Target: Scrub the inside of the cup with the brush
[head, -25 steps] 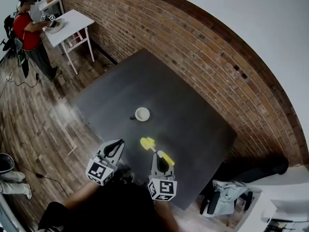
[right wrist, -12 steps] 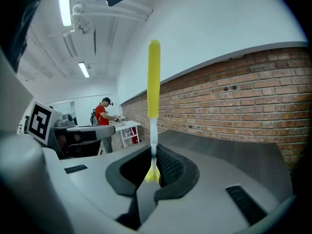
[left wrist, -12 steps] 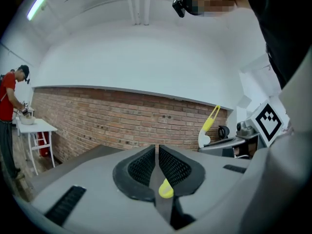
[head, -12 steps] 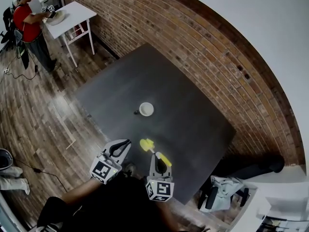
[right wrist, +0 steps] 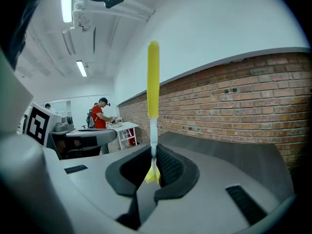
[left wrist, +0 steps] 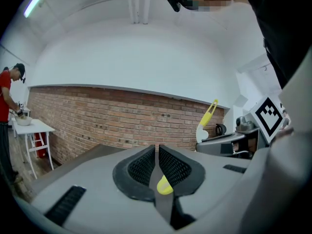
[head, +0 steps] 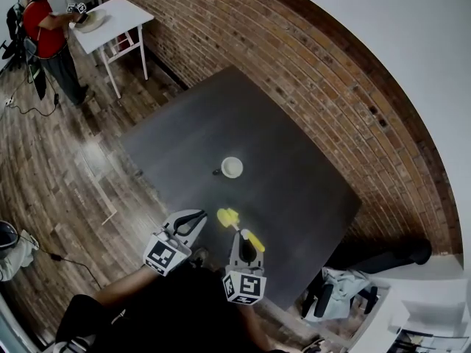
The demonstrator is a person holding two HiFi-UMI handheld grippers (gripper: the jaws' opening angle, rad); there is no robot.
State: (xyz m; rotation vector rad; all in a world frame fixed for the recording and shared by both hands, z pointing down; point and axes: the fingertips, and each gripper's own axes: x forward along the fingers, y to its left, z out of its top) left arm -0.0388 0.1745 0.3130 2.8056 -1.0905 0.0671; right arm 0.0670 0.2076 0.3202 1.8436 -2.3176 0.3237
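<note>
A small white cup [head: 232, 168] stands upright near the middle of the dark table [head: 294, 190], apart from both grippers. My right gripper [head: 246, 238] hovers over the table's near edge, shut on a yellow and white brush [head: 228, 217] that sticks out toward the cup. In the right gripper view the brush [right wrist: 153, 77] rises straight from the closed jaws of the gripper [right wrist: 154, 151]. My left gripper [head: 196, 218] hangs just left of the brush, shut with nothing held. The left gripper view shows the gripper [left wrist: 157, 149] with jaws pressed together, and the brush [left wrist: 209, 117] off to the right.
A brick wall [head: 309, 72] runs behind the table. At the far left a person in red [head: 45, 28] works at a small white table [head: 121, 17]. Wooden floor [head: 66, 168] lies left of the dark table; a grey bag [head: 338, 289] sits at lower right.
The head view has shifted, so the cup sits further right and lower in the picture. Both grippers keep nearly the same pose; the brush stays in the right one.
</note>
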